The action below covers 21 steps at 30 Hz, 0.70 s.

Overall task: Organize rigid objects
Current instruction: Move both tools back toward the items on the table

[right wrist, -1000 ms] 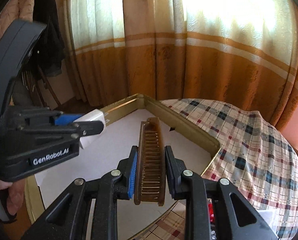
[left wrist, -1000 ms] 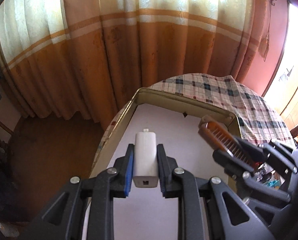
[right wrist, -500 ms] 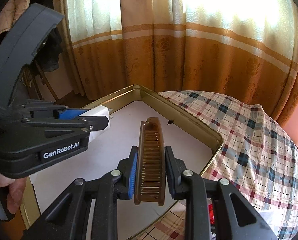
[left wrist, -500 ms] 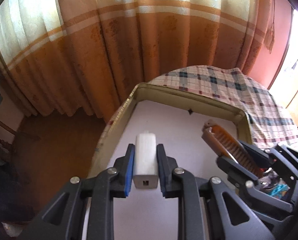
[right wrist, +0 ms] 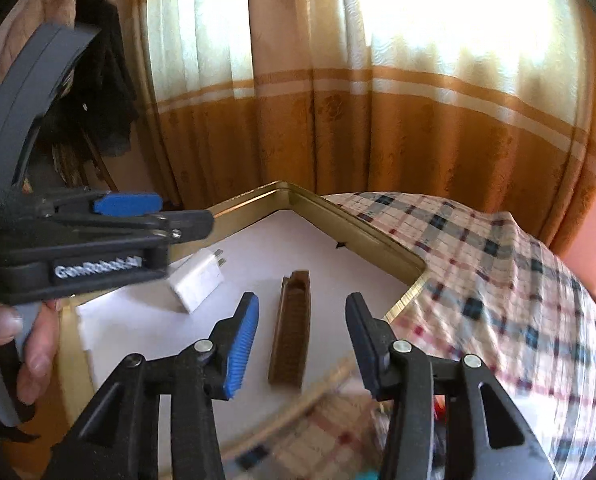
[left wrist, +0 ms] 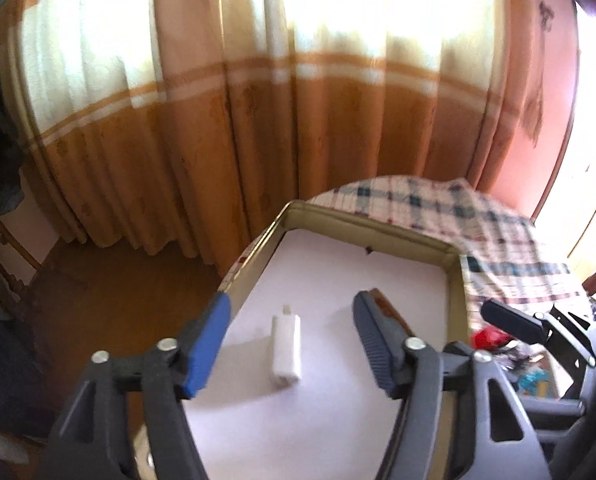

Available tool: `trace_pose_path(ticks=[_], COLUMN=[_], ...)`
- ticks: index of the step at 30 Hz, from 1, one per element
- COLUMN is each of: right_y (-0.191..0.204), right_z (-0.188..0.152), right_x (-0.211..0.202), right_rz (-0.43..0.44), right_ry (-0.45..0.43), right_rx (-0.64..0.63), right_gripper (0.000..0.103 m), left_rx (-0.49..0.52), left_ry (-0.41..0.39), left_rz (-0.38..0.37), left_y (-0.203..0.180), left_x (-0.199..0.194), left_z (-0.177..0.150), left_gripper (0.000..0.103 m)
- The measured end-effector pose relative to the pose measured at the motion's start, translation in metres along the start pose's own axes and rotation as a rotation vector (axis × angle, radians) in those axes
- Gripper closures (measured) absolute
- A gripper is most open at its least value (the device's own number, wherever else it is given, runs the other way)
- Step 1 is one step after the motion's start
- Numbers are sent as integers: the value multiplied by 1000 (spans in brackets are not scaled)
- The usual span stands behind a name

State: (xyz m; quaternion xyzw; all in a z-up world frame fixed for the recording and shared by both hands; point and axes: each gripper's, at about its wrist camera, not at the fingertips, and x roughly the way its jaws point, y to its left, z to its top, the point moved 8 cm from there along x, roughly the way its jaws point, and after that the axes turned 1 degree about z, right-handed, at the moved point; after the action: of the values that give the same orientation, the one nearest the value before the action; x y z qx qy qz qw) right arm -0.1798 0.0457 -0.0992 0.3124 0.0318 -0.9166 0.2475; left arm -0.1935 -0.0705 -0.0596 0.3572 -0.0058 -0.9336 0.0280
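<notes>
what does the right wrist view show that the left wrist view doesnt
Only the right wrist view: a hand gripping the left claw's handle, dark clothes hanging at upper left, and the whole brown comb.

Only the left wrist view: the brown floor beside the table, and a red object past the tray's right rim.

Both: the white charger on the tray, the checked cloth, the curtain, and both claws opening with nothing gripped.

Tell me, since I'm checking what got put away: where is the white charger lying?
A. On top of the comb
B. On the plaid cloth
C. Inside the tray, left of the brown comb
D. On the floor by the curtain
C: the charger lies on the tray's white floor, left of the comb and apart from it.
</notes>
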Motion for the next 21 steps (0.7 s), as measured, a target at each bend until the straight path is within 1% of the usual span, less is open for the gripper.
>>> trace_pose_path(ticks=[1, 2, 3, 5, 8, 11, 14, 18, 19, 21], right_y=[-6, -12, -18, -36, -63, -85, -101, -114, -115, -118], right_z=[-6, -10, -15, -28, -50, -68, -83, -94, -96, -103], right_x=[-15, -25, -36, -59, -88, -108, -122, -124, -123, -121], right_rz=[-5, -10, -14, -46, -99, -136, -164, -189, -194, -196], right_ry=[-9, -18, -28, -41, -46, -55, -61, -61, -63, -54], right_rx=[13, 26, 40, 76, 133, 183, 220, 249, 254, 261], right_gripper=[48, 45, 41, 38, 37, 36, 36, 36, 36, 36], left_rx=[0, 3, 10, 16, 25, 43, 72, 102, 109, 118], left_ry=[-28, -48, -64, -88, -97, -107, -114, -106, -101, -101], left_rz=[-4, -8, -15, -39, -75, -88, -115, -150, -158, -171], left_y=[-3, -7, -13, -26, -47, -66, -88, -109, -113, -118], left_x=[-11, -19, -27, -41, -51, -57, -62, -65, -64, -66], left_z=[-4, -8, -13, -24, -39, -50, -64, -83, -88, -96], left_gripper=[31, 30, 30, 30, 30, 30, 30, 30, 31, 38])
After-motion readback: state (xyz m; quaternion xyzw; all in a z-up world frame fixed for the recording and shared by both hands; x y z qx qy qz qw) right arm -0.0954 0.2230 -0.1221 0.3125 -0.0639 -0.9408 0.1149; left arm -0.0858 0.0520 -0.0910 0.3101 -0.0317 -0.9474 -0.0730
